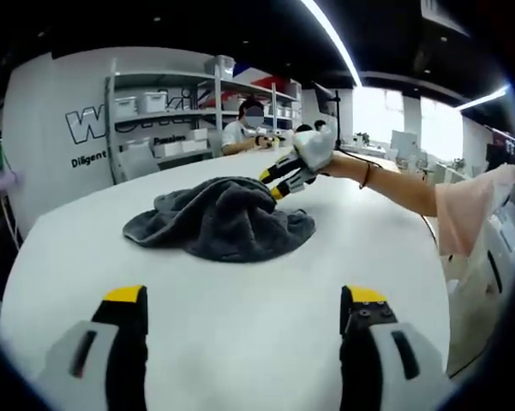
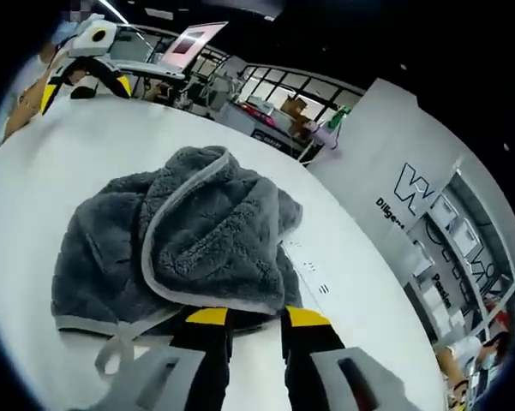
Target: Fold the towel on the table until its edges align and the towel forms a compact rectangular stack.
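- We see the grey towel (image 1: 220, 218) lying in a crumpled heap on the white desk (image 1: 240, 342), roughly at the middle of the desk top and not yet folded flat.
- In the left gripper view our left tool (image 1: 244, 312) hangs over bare desk, well short of the towel, with its two yellow-tipped jaws standing wide apart and nothing between them.
- In that same view the right tool (image 1: 281, 180) comes in from the right, its yellow tips down at the far upper edge of the heap, with a white-gloved hand (image 1: 315, 150) and a bare forearm behind it.
- In the right gripper view the right tool (image 2: 257, 318) sits at the near edge of the towel (image 2: 188, 240); its jaws stand close together with a narrow gap, and dark fabric lies between the tips, so we cannot tell for certain whether it grips the cloth.
- A pale hem runs along the towel's folded-over flap in that view, and the left tool (image 2: 81, 81) shows far off, across the desk (image 2: 111, 145).
- Shelving with white boxes (image 1: 167, 111) stands against the wall beyond the desk, and a person (image 1: 248, 133) sits there.
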A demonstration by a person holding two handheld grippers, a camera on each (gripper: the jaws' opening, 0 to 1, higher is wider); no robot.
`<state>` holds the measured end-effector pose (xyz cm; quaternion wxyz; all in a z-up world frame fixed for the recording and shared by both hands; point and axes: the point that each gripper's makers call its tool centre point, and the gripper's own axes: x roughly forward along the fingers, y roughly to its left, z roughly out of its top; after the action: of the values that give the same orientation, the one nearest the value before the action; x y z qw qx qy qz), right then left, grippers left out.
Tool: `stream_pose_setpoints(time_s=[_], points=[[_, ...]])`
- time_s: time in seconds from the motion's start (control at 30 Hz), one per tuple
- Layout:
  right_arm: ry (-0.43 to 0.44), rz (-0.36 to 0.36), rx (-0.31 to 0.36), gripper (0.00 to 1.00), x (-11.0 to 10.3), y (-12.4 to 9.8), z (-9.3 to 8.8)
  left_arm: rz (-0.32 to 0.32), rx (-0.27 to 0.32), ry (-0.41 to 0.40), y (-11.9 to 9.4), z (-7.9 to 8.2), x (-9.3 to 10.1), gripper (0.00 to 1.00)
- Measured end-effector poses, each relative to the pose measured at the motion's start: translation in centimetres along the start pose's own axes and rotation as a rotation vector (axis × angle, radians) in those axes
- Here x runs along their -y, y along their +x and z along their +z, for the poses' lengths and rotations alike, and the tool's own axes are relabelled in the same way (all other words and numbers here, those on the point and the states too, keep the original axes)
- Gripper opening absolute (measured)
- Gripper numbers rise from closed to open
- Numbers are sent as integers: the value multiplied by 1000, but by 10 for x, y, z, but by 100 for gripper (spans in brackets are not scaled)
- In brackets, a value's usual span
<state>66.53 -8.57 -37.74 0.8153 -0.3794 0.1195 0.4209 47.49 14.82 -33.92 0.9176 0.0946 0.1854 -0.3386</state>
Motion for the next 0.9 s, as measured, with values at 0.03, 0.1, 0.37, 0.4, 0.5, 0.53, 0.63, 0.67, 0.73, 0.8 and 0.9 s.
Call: stream_pose_setpoints(time_s=[0.03, 0.1, 0.37, 0.4, 0.5, 0.53, 0.63, 0.67, 0.73, 0.8, 0.9], points=[[4, 6, 13, 19, 0, 1, 2, 0, -3, 1, 0, 0, 0, 98], [8, 16, 28, 9, -1, 0, 6, -1, -6, 3, 1, -1, 0, 98], [6, 39, 65, 3, -5, -10, 20, -3, -13, 7, 1, -2, 2, 98], [13, 43, 73, 2, -5, -12, 22, -3, -14, 7, 1, -3, 2, 98], [32, 45, 99, 2, -2, -22, 31, -2, -17, 5, 1, -3, 1, 98], [40, 44, 111, 2, -1, -28, 36, -1, -19, 4, 2, -4, 1, 98], [49, 37, 146, 2, 3, -42, 51, 0, -23, 4, 2, -5, 0, 98], [48, 35, 157, 2, 4, -46, 55, 0, -24, 4, 2, -5, 0, 98], [54, 24, 187, 2, 8, -57, 70, -2, -27, 4, 3, -5, 0, 98], [60, 13, 216, 2, 12, -69, 85, -3, -30, 4, 4, -6, 1, 98], [37, -6, 242, 2, 16, -82, 105, -3, -34, 2, 4, -7, 0, 98]])
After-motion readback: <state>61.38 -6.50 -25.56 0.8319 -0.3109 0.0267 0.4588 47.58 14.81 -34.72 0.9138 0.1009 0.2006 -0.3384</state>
